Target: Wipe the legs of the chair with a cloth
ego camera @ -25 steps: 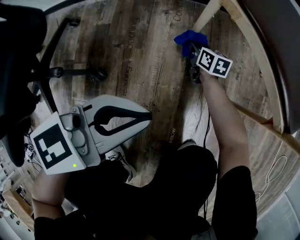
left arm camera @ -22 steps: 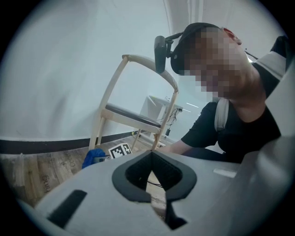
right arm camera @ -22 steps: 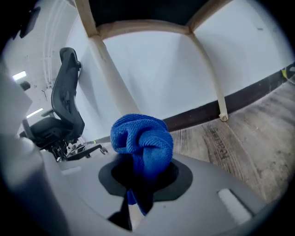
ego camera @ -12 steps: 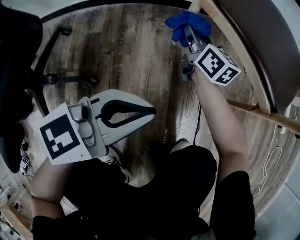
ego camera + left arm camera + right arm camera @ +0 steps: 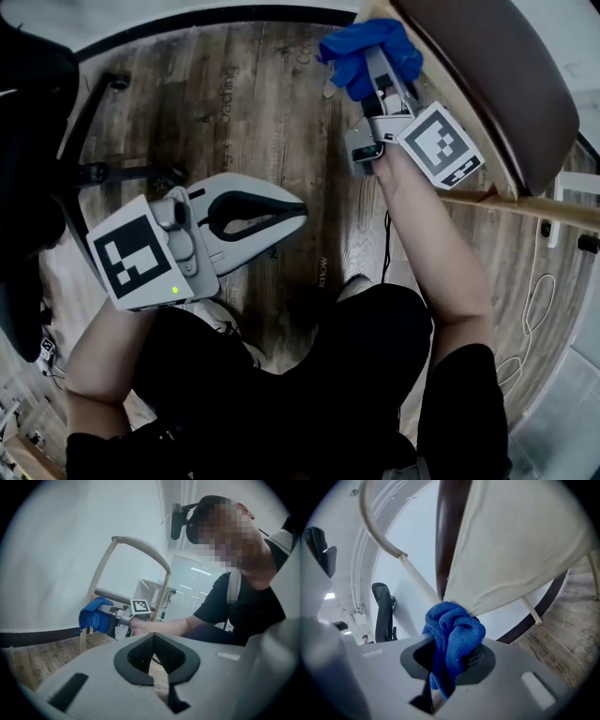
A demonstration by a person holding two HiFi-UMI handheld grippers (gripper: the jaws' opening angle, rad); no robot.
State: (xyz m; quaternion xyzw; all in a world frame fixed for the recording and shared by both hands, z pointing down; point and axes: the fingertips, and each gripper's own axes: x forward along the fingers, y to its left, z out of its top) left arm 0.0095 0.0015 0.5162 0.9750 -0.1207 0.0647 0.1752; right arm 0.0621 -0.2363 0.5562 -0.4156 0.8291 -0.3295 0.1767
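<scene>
The blue cloth (image 5: 454, 634) is soft, light and compressible. It will probably bunch rather than slip, so a firm pinch across the folded middle suits it. The right gripper (image 5: 449, 670) has its fingers clamped on that bunch, pressed against the top of the pale chair leg (image 5: 83, 641). The left gripper (image 5: 298, 214) hangs apart over the floor (image 5: 253, 112), fingers closed on nothing.

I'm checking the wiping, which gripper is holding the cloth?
The right gripper: its jaws are shut on the blue cloth, against the wooden chair. The left gripper is shut on nothing.
</scene>
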